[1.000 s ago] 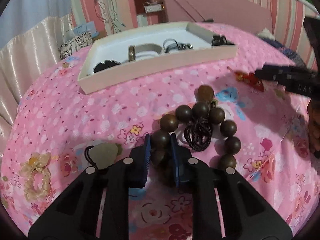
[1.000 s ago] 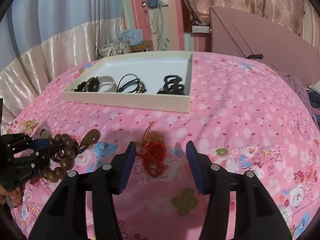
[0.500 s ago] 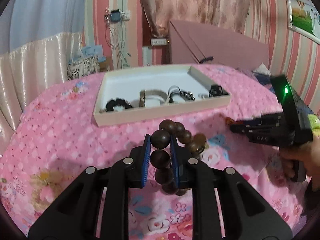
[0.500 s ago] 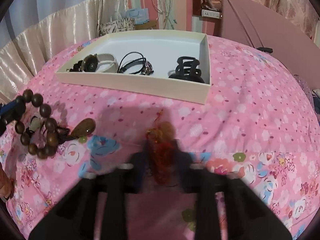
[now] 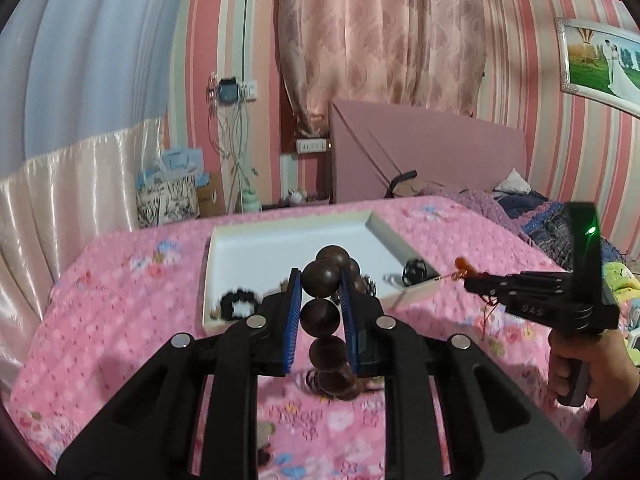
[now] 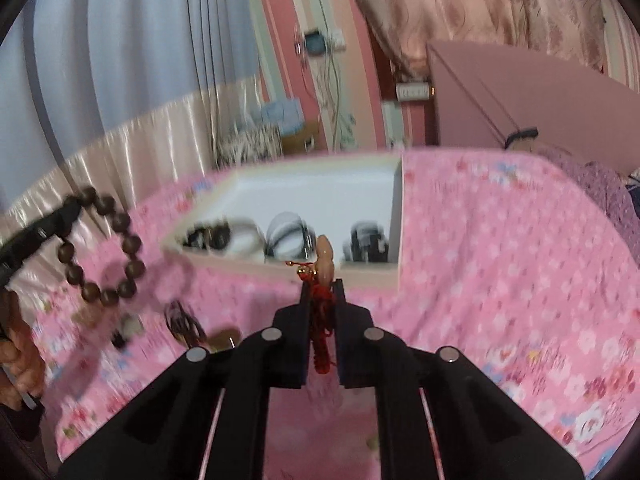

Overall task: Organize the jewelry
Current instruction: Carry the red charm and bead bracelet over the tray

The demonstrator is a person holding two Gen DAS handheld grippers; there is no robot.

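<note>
My left gripper (image 5: 320, 276) is shut on a bracelet of big dark brown wooden beads (image 5: 320, 314), which hangs in the air above the pink flowered bedspread (image 5: 120, 320). The right wrist view shows that bracelet (image 6: 131, 244) dangling at the left from the left gripper (image 6: 72, 208). My right gripper (image 6: 322, 284) has its jaws closing, pads pressed on a red knotted cord with a peach pendant (image 6: 325, 258), lifted off the bed. The left wrist view shows the right gripper (image 5: 470, 278) at the right, pendant (image 5: 460, 263) at its tip. A white tray (image 5: 208, 280) lies beyond both.
The tray (image 6: 240, 264) holds a black scrunchie (image 5: 239, 304), a black hair clip (image 6: 368, 240) and other bands. A dark cord tassel (image 6: 182, 320) and a pale stone (image 6: 128, 324) lie on the bed at left. A person's hand (image 5: 592, 360) holds the right gripper.
The left gripper has risen with the bead bracelet off the bed. The right gripper's jaws have come together on the red cord pendant and lifted it.
</note>
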